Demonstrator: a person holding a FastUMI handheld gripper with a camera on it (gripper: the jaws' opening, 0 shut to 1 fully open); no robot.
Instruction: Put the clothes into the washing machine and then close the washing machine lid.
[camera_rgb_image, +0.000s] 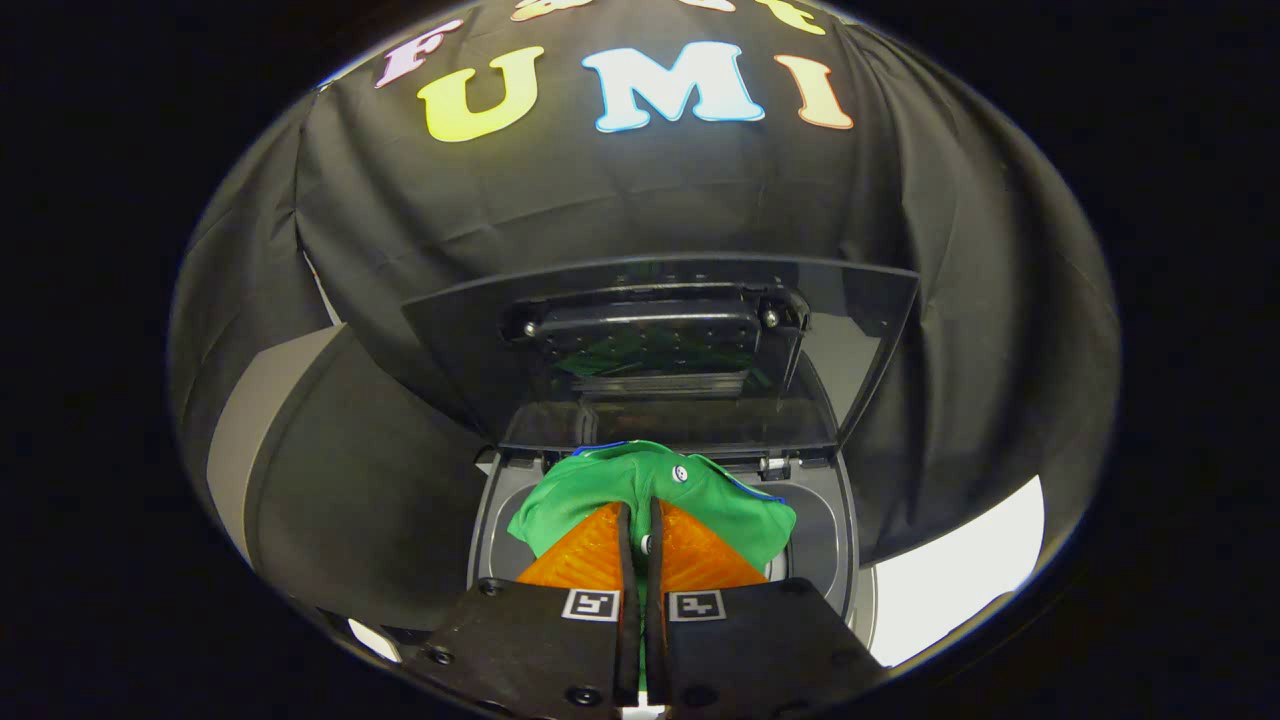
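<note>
right now the gripper (640, 520) is pinched nearly closed on a bright green garment (690, 495), both fingers pressing a fold of the cloth between them. the garment is crumpled, with a thin blue edge and a small pale button near its top, and it bulges to either side of the fingers with no clear long axis. it hangs just over the grey washing machine (825, 540) opening, whose dark see-through lid (660, 350) stands raised beyond the fingers.

One small grey top-loading washing machine (820, 540) stands with its one clear tinted plastic lid (660, 350) raised, one bright green cloth garment (650, 495) hangs over its opening, pinched by one two-finger gripper (641, 525).
</note>
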